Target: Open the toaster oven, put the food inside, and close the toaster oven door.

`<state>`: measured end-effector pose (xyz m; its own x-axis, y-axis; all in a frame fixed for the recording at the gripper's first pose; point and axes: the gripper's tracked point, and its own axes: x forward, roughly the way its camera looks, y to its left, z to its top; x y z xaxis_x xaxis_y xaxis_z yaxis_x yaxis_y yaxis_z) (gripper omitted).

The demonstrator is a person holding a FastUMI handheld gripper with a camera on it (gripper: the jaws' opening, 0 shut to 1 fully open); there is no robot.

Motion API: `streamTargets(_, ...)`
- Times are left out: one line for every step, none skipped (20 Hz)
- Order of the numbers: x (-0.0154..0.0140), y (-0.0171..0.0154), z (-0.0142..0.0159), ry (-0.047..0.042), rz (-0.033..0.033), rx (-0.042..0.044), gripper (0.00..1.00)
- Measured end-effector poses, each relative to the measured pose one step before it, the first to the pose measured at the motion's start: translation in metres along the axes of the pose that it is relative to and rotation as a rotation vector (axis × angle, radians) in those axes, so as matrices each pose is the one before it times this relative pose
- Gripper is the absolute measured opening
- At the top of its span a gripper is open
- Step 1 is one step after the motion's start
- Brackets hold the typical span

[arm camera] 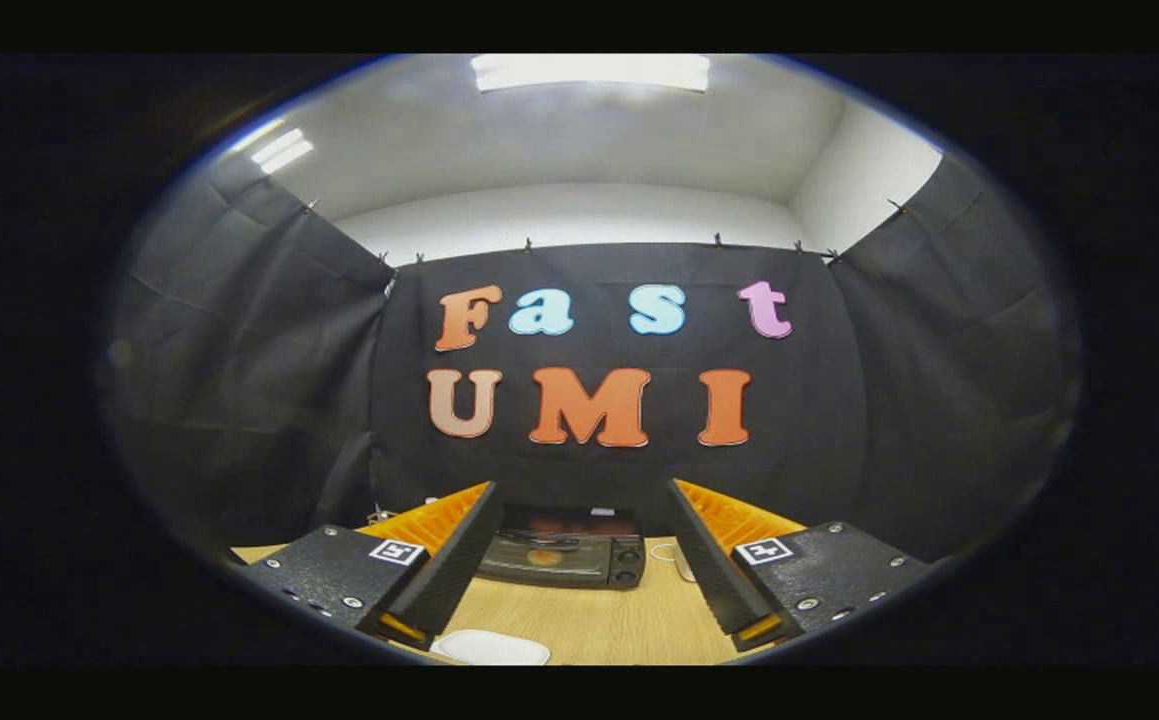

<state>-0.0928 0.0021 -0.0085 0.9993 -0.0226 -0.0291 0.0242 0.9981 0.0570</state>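
— So, where does the job stand?

— Hard to call from one look. My gripper (579, 600) hangs with its fingers spread wide and nothing between them. The toaster oven (561, 548) sits on the worktop (599, 620) well beyond the fingertips, against the booth's cloth wall, framed in the gap between the fingers. Its door looks shut.

— And the food?

— Through the glass I make out a pale orange, roundish patch (544, 557), which may be the food lying inside. It is small and dim at this range, so it could also be a reflection. A white plate (491, 647) lies close below my left finger, and what shows of it looks bare.

— So you are done?

— If that patch is the food, then things already lie as the task wants: food in, door closed. If it is only glare, the oven stands shut and waiting with the food somewhere I can't see. The scene fits either.

— What would your next move need?

— A closer look at the glass before anything else. Any reach for the door would need a long, level approach to the handle along its top edge.
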Motion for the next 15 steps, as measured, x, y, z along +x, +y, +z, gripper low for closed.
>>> streamTargets(0.00121, -0.00014, 0.00100, -0.00669, -0.00195, -0.00243, 0.97)
streamTargets(0.00115, -0.00046, -0.00085, -0.00377, -0.00543, -0.00147, 0.97)
streamTargets(0.00086, 0.00062, -0.00199, -0.00005, -0.00182, 0.00002, 0.97)
streamTargets(0.00075, 0.00084, -0.00060, -0.00009, -0.00086, 0.00292, 0.97)
streamTargets(0.00074, 0.00160, -0.00084, -0.00128, 0.00244, 0.00216, 0.97)
streamTargets(0.00278, 0.00091, -0.00019, -0.00373, 0.00167, -0.00015, 0.97)
streamTargets(0.00096, -0.00068, -0.00069, -0.00223, -0.00228, -0.00057, 0.97)
streamTargets(0.00127, -0.00107, -0.00022, -0.00288, -0.00152, -0.00013, 0.97)
streamTargets(0.00162, -0.00057, -0.00090, -0.00112, -0.00149, 0.00020, 0.97)
streamTargets(0.00093, -0.00039, -0.00002, -0.00281, -0.00180, 0.00364, 0.97)
streamTargets(0.00048, 0.00136, 0.00099, -0.00481, 0.00151, 0.00411, 0.97)
streamTargets(0.00171, 0.00080, 0.00093, -0.00606, 0.00365, 0.00457, 0.97)
streamTargets(0.00073, 0.00224, 0.00001, -0.00407, 0.01099, 0.00184, 0.97)
streamTargets(0.00053, 0.00215, -0.00166, -0.00339, 0.01120, -0.00004, 0.97)
streamTargets(0.00101, 0.00056, 0.00047, -0.00383, 0.00373, -0.00013, 0.97)
